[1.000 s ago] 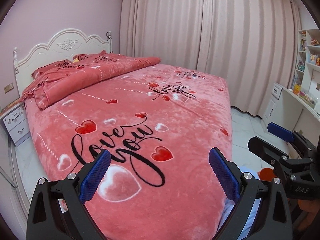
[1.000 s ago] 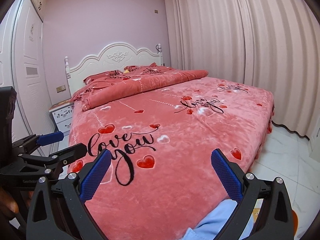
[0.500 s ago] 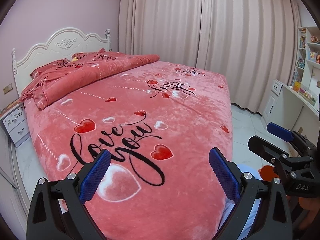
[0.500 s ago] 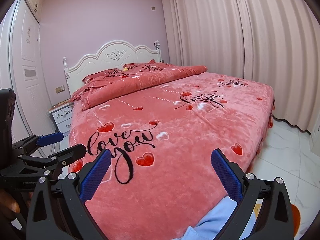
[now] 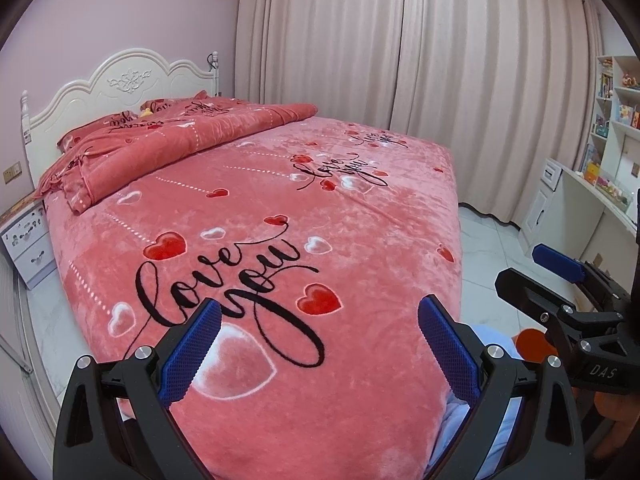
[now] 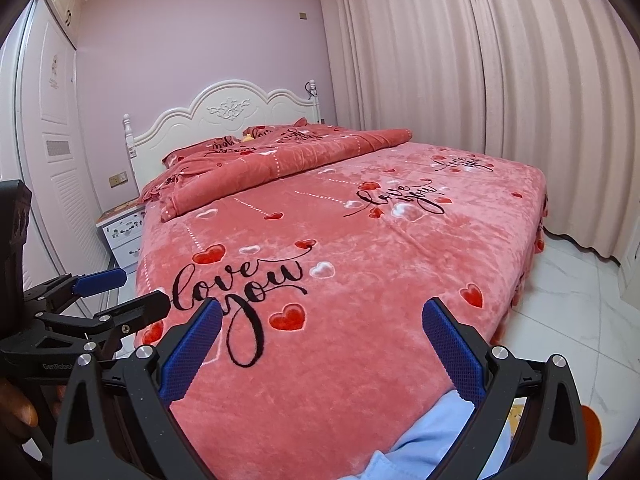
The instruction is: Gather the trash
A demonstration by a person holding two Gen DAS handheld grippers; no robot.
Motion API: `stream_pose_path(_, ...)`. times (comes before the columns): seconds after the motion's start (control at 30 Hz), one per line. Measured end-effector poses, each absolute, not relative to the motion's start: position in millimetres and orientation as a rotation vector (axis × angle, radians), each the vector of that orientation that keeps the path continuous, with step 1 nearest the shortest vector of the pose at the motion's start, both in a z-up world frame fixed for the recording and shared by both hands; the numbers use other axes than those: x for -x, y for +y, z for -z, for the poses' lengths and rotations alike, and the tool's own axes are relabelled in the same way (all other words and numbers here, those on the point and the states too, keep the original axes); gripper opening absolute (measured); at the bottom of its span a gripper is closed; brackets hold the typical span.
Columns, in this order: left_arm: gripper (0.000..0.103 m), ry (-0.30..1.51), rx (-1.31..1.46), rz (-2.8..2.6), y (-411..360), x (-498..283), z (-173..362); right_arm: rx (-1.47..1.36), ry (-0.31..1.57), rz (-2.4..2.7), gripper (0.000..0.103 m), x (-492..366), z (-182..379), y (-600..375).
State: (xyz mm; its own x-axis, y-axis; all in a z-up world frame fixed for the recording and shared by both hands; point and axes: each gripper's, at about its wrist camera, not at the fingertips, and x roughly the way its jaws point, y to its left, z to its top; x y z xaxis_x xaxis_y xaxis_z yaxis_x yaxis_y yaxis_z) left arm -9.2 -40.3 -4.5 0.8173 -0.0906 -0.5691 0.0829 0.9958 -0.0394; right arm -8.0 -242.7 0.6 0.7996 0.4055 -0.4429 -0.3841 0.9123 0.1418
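Note:
My left gripper (image 5: 319,322) is open over the foot of a bed (image 5: 360,220) covered in a pink blanket with red hearts and black "love you" script. Nothing lies between its blue pads. My right gripper (image 6: 322,322) is open too, a little to the right of the left one, also empty. Each gripper shows in the other's view: the right gripper (image 5: 532,272) at the right edge, the left gripper (image 6: 132,292) at the left edge. No trash shows on the blanket. A small yellow thing (image 6: 248,138) lies by the pillows.
A folded quilt (image 5: 180,140) lies by the white headboard (image 5: 120,80). A nightstand (image 5: 28,248) stands left of the bed. Curtains (image 5: 440,60) hang behind; a desk and shelves (image 5: 600,152) line the right wall. Light blue cloth (image 6: 432,436) and something orange (image 5: 534,344) show by the bed's foot.
Both views have shifted slightly: the bed and headboard sit a bit lower and closer. Both grippers stay open and empty.

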Motion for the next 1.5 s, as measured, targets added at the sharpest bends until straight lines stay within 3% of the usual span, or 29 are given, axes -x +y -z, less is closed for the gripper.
stream_pose_path(1.5,0.097,0.654,-0.028,0.127,-53.9,0.0,8.5,-0.060,0.494,-0.417,0.098,5.8,-0.1,-247.3)
